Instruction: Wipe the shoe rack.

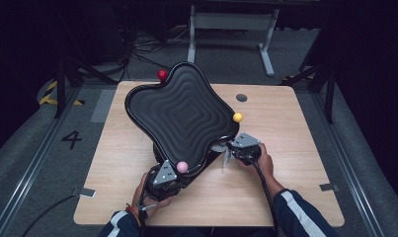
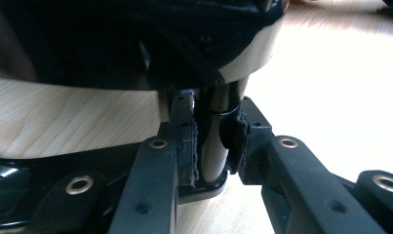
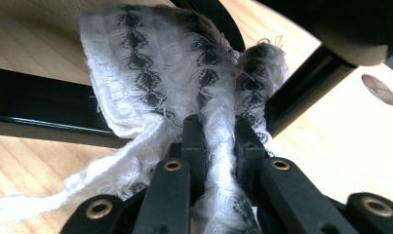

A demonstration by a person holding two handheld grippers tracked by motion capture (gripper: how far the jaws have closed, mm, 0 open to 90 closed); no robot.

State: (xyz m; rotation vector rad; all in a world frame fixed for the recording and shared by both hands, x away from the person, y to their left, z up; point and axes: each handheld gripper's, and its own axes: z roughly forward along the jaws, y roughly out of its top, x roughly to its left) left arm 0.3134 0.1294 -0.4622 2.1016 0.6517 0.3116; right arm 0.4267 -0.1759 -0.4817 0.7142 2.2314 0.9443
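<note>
— Left gripper (image 1: 163,177)?
— Down at the near edge of the wooden table (image 1: 295,163), under the low side of the black wavy tray (image 1: 184,116). Clamped on a dark shiny post (image 2: 214,141) beneath that tray; pads (image 2: 188,146) pressing it from both sides in the left gripper view, no gap showing.
— And the tray itself?
— Tilted, far corner raised toward the back of the table, near corner dipping to the left hand. Ribbed inside, rings stepping down to the middle. Raised off the tabletop on black legs, as seen from below in the right gripper view.
— Right gripper (image 1: 236,148)?
— Just off the tray's right-hand near rim, held low over the table. Pinched tight on a white cloth (image 3: 184,78) with a black woven pattern; a twisted strand of it squeezed between the jaws, the rest bunched ahead against a black leg (image 3: 306,80) of the stand. A frayed tail trailing off to the left across the wood.
— Cloth touching the tray?
— Hard to say for the rim; pressed up around the leg, certainly.
— Anything else around?
— Three small balls at the tray's edge: red ball (image 1: 162,74) at the far corner, yellow ball (image 1: 237,117) on the right side, pink ball (image 1: 182,167) at the near corner, just beside the left gripper's grey plate. Round dark hole (image 1: 241,97) in the tabletop beyond the yellow one.
</note>
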